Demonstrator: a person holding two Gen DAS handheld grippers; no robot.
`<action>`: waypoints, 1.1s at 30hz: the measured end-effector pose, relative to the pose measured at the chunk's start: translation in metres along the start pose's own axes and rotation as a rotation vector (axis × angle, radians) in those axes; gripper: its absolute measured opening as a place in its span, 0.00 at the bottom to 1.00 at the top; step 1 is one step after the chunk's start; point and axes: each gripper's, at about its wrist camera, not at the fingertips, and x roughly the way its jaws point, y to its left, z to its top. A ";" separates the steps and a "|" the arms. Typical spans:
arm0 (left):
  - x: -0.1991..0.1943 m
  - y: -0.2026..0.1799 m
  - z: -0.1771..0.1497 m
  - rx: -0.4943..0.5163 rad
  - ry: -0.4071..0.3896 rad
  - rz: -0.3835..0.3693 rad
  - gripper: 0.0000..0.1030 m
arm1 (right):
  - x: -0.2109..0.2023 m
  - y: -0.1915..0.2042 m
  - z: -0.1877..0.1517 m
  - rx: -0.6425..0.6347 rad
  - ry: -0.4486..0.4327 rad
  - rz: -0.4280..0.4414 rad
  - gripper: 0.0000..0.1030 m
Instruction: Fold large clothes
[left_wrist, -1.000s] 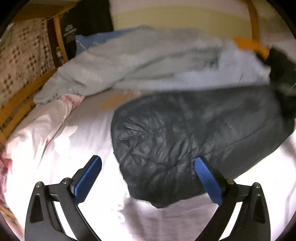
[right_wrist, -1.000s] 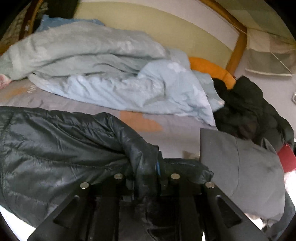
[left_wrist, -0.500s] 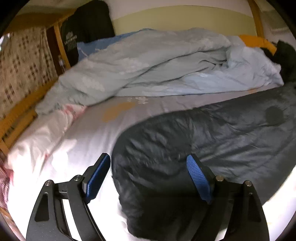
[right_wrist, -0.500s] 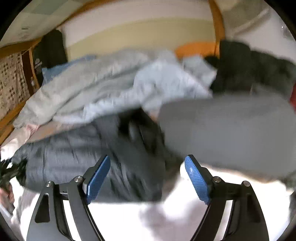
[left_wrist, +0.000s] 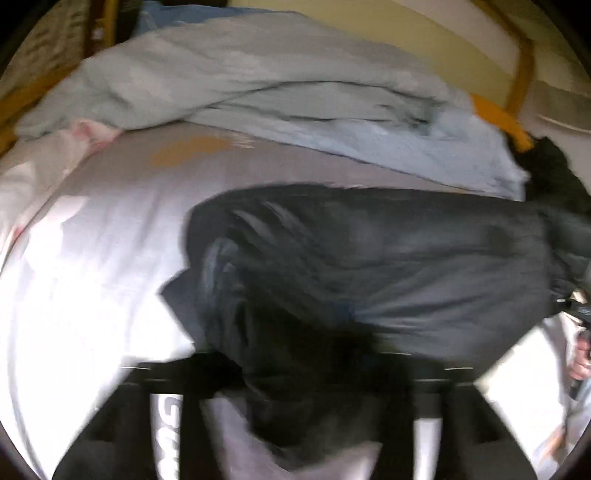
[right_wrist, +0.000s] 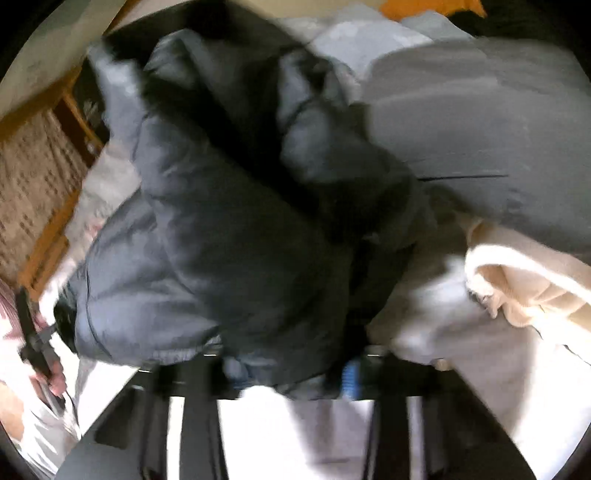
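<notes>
A: Jacket material and position?

B: Dark quilted puffer jacket (left_wrist: 369, 258), slightly glossy, lying bunched on the pale bedsheet (left_wrist: 92, 258). A rumpled light-blue duvet (left_wrist: 258, 81) borders its far edge; bare sheet lies to its left.

A: Claw status?

B: Both have just been closing. Left gripper (left_wrist: 303, 373) pinches the near hem. Right gripper (right_wrist: 291, 373) pinches a jacket fold.

A: View differences?

B: Only the right wrist view shows a grey pillow (right_wrist: 480, 129) and cream fleece (right_wrist: 524, 288).

a pale blue duvet (left_wrist: 280, 88) is lying bunched across the bed's far side; a grey cushion (right_wrist: 480, 122) is sitting beside a cream fleece (right_wrist: 524, 284).
</notes>
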 end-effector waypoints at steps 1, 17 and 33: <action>-0.015 -0.008 0.002 0.048 -0.029 0.022 0.16 | -0.007 0.007 -0.004 -0.010 0.008 0.008 0.25; -0.049 -0.003 0.001 0.096 -0.111 0.180 0.31 | -0.119 0.084 -0.032 -0.211 -0.356 -0.398 0.75; -0.010 0.002 0.001 0.096 -0.096 0.212 0.31 | -0.055 0.020 -0.029 0.026 -0.071 -0.425 0.11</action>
